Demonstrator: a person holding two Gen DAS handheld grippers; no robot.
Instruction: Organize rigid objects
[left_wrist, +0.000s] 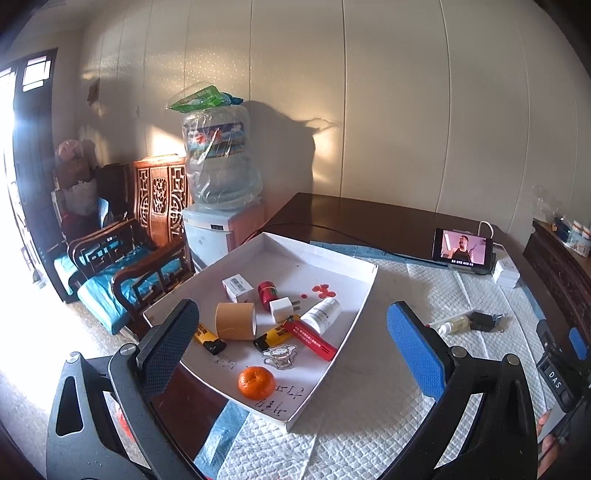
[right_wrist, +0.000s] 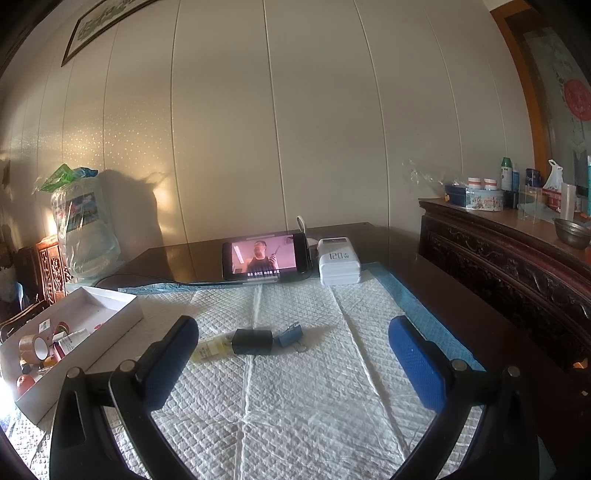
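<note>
A white cardboard tray (left_wrist: 332, 254) on the table holds a tape roll (left_wrist: 236, 320), an orange (left_wrist: 256, 382), a red tube (left_wrist: 314, 339), a white bottle (left_wrist: 322, 314), a white plug (left_wrist: 283, 308), a red jar (left_wrist: 267, 292), a small white box (left_wrist: 238, 287) and yellow lighters (left_wrist: 207, 336). My left gripper (left_wrist: 291, 347) is open and empty above the tray's near end. On the white pad lie a black charger (right_wrist: 252, 341), a small yellowish bottle (right_wrist: 211, 349) and a blue binder clip (right_wrist: 290, 335). My right gripper (right_wrist: 293, 363) is open and empty, just short of them. The tray (right_wrist: 122, 320) also shows in the right wrist view.
A phone (right_wrist: 264, 259) playing video and a white power bank (right_wrist: 339, 261) stand at the pad's far edge. A water dispenser (left_wrist: 218, 206) and a wooden chair (left_wrist: 122, 266) are left of the table. A carved sideboard (right_wrist: 509, 266) with jars stands on the right.
</note>
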